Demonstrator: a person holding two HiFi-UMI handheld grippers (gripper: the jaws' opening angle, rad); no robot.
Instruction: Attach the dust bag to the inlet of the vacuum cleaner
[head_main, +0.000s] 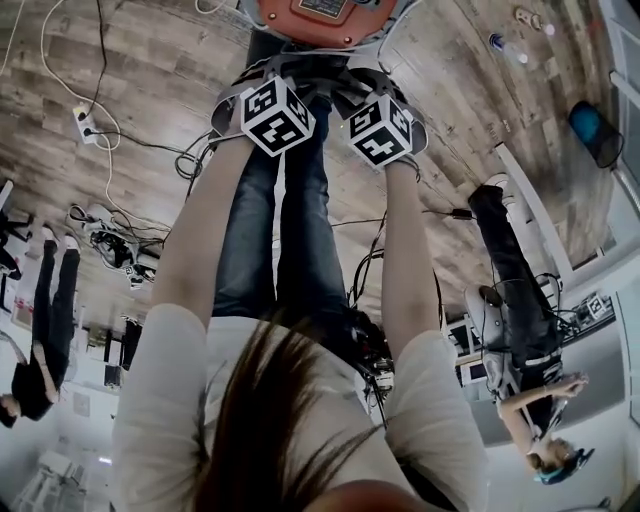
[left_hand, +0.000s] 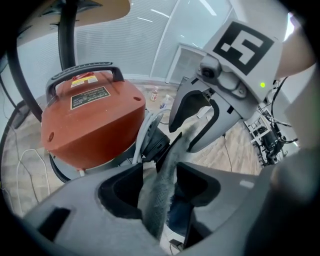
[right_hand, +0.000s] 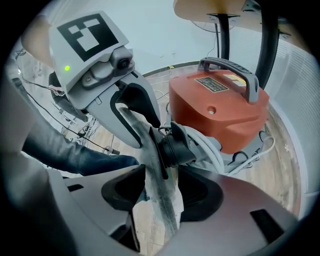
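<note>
Grey dust bag (right_hand: 162, 205) at the orange vacuum cleaner (right_hand: 220, 110) inlet (right_hand: 177, 145)
Left gripper (left_hand: 159, 172) and right gripper (right_hand: 162, 175) both stand spread, bag cloth loose between their jaws, inlet just ahead.

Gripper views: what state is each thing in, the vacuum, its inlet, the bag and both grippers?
Vacuum: upright on the floor.
Inlet: bag collar sits against it; full seating cannot be told.
Bag: hangs limp from the inlet, between both grippers' jaws.
Left gripper: open, bag between the jaws, not pinched.
Right gripper: open, bag between the jaws, not pinched.
</note>
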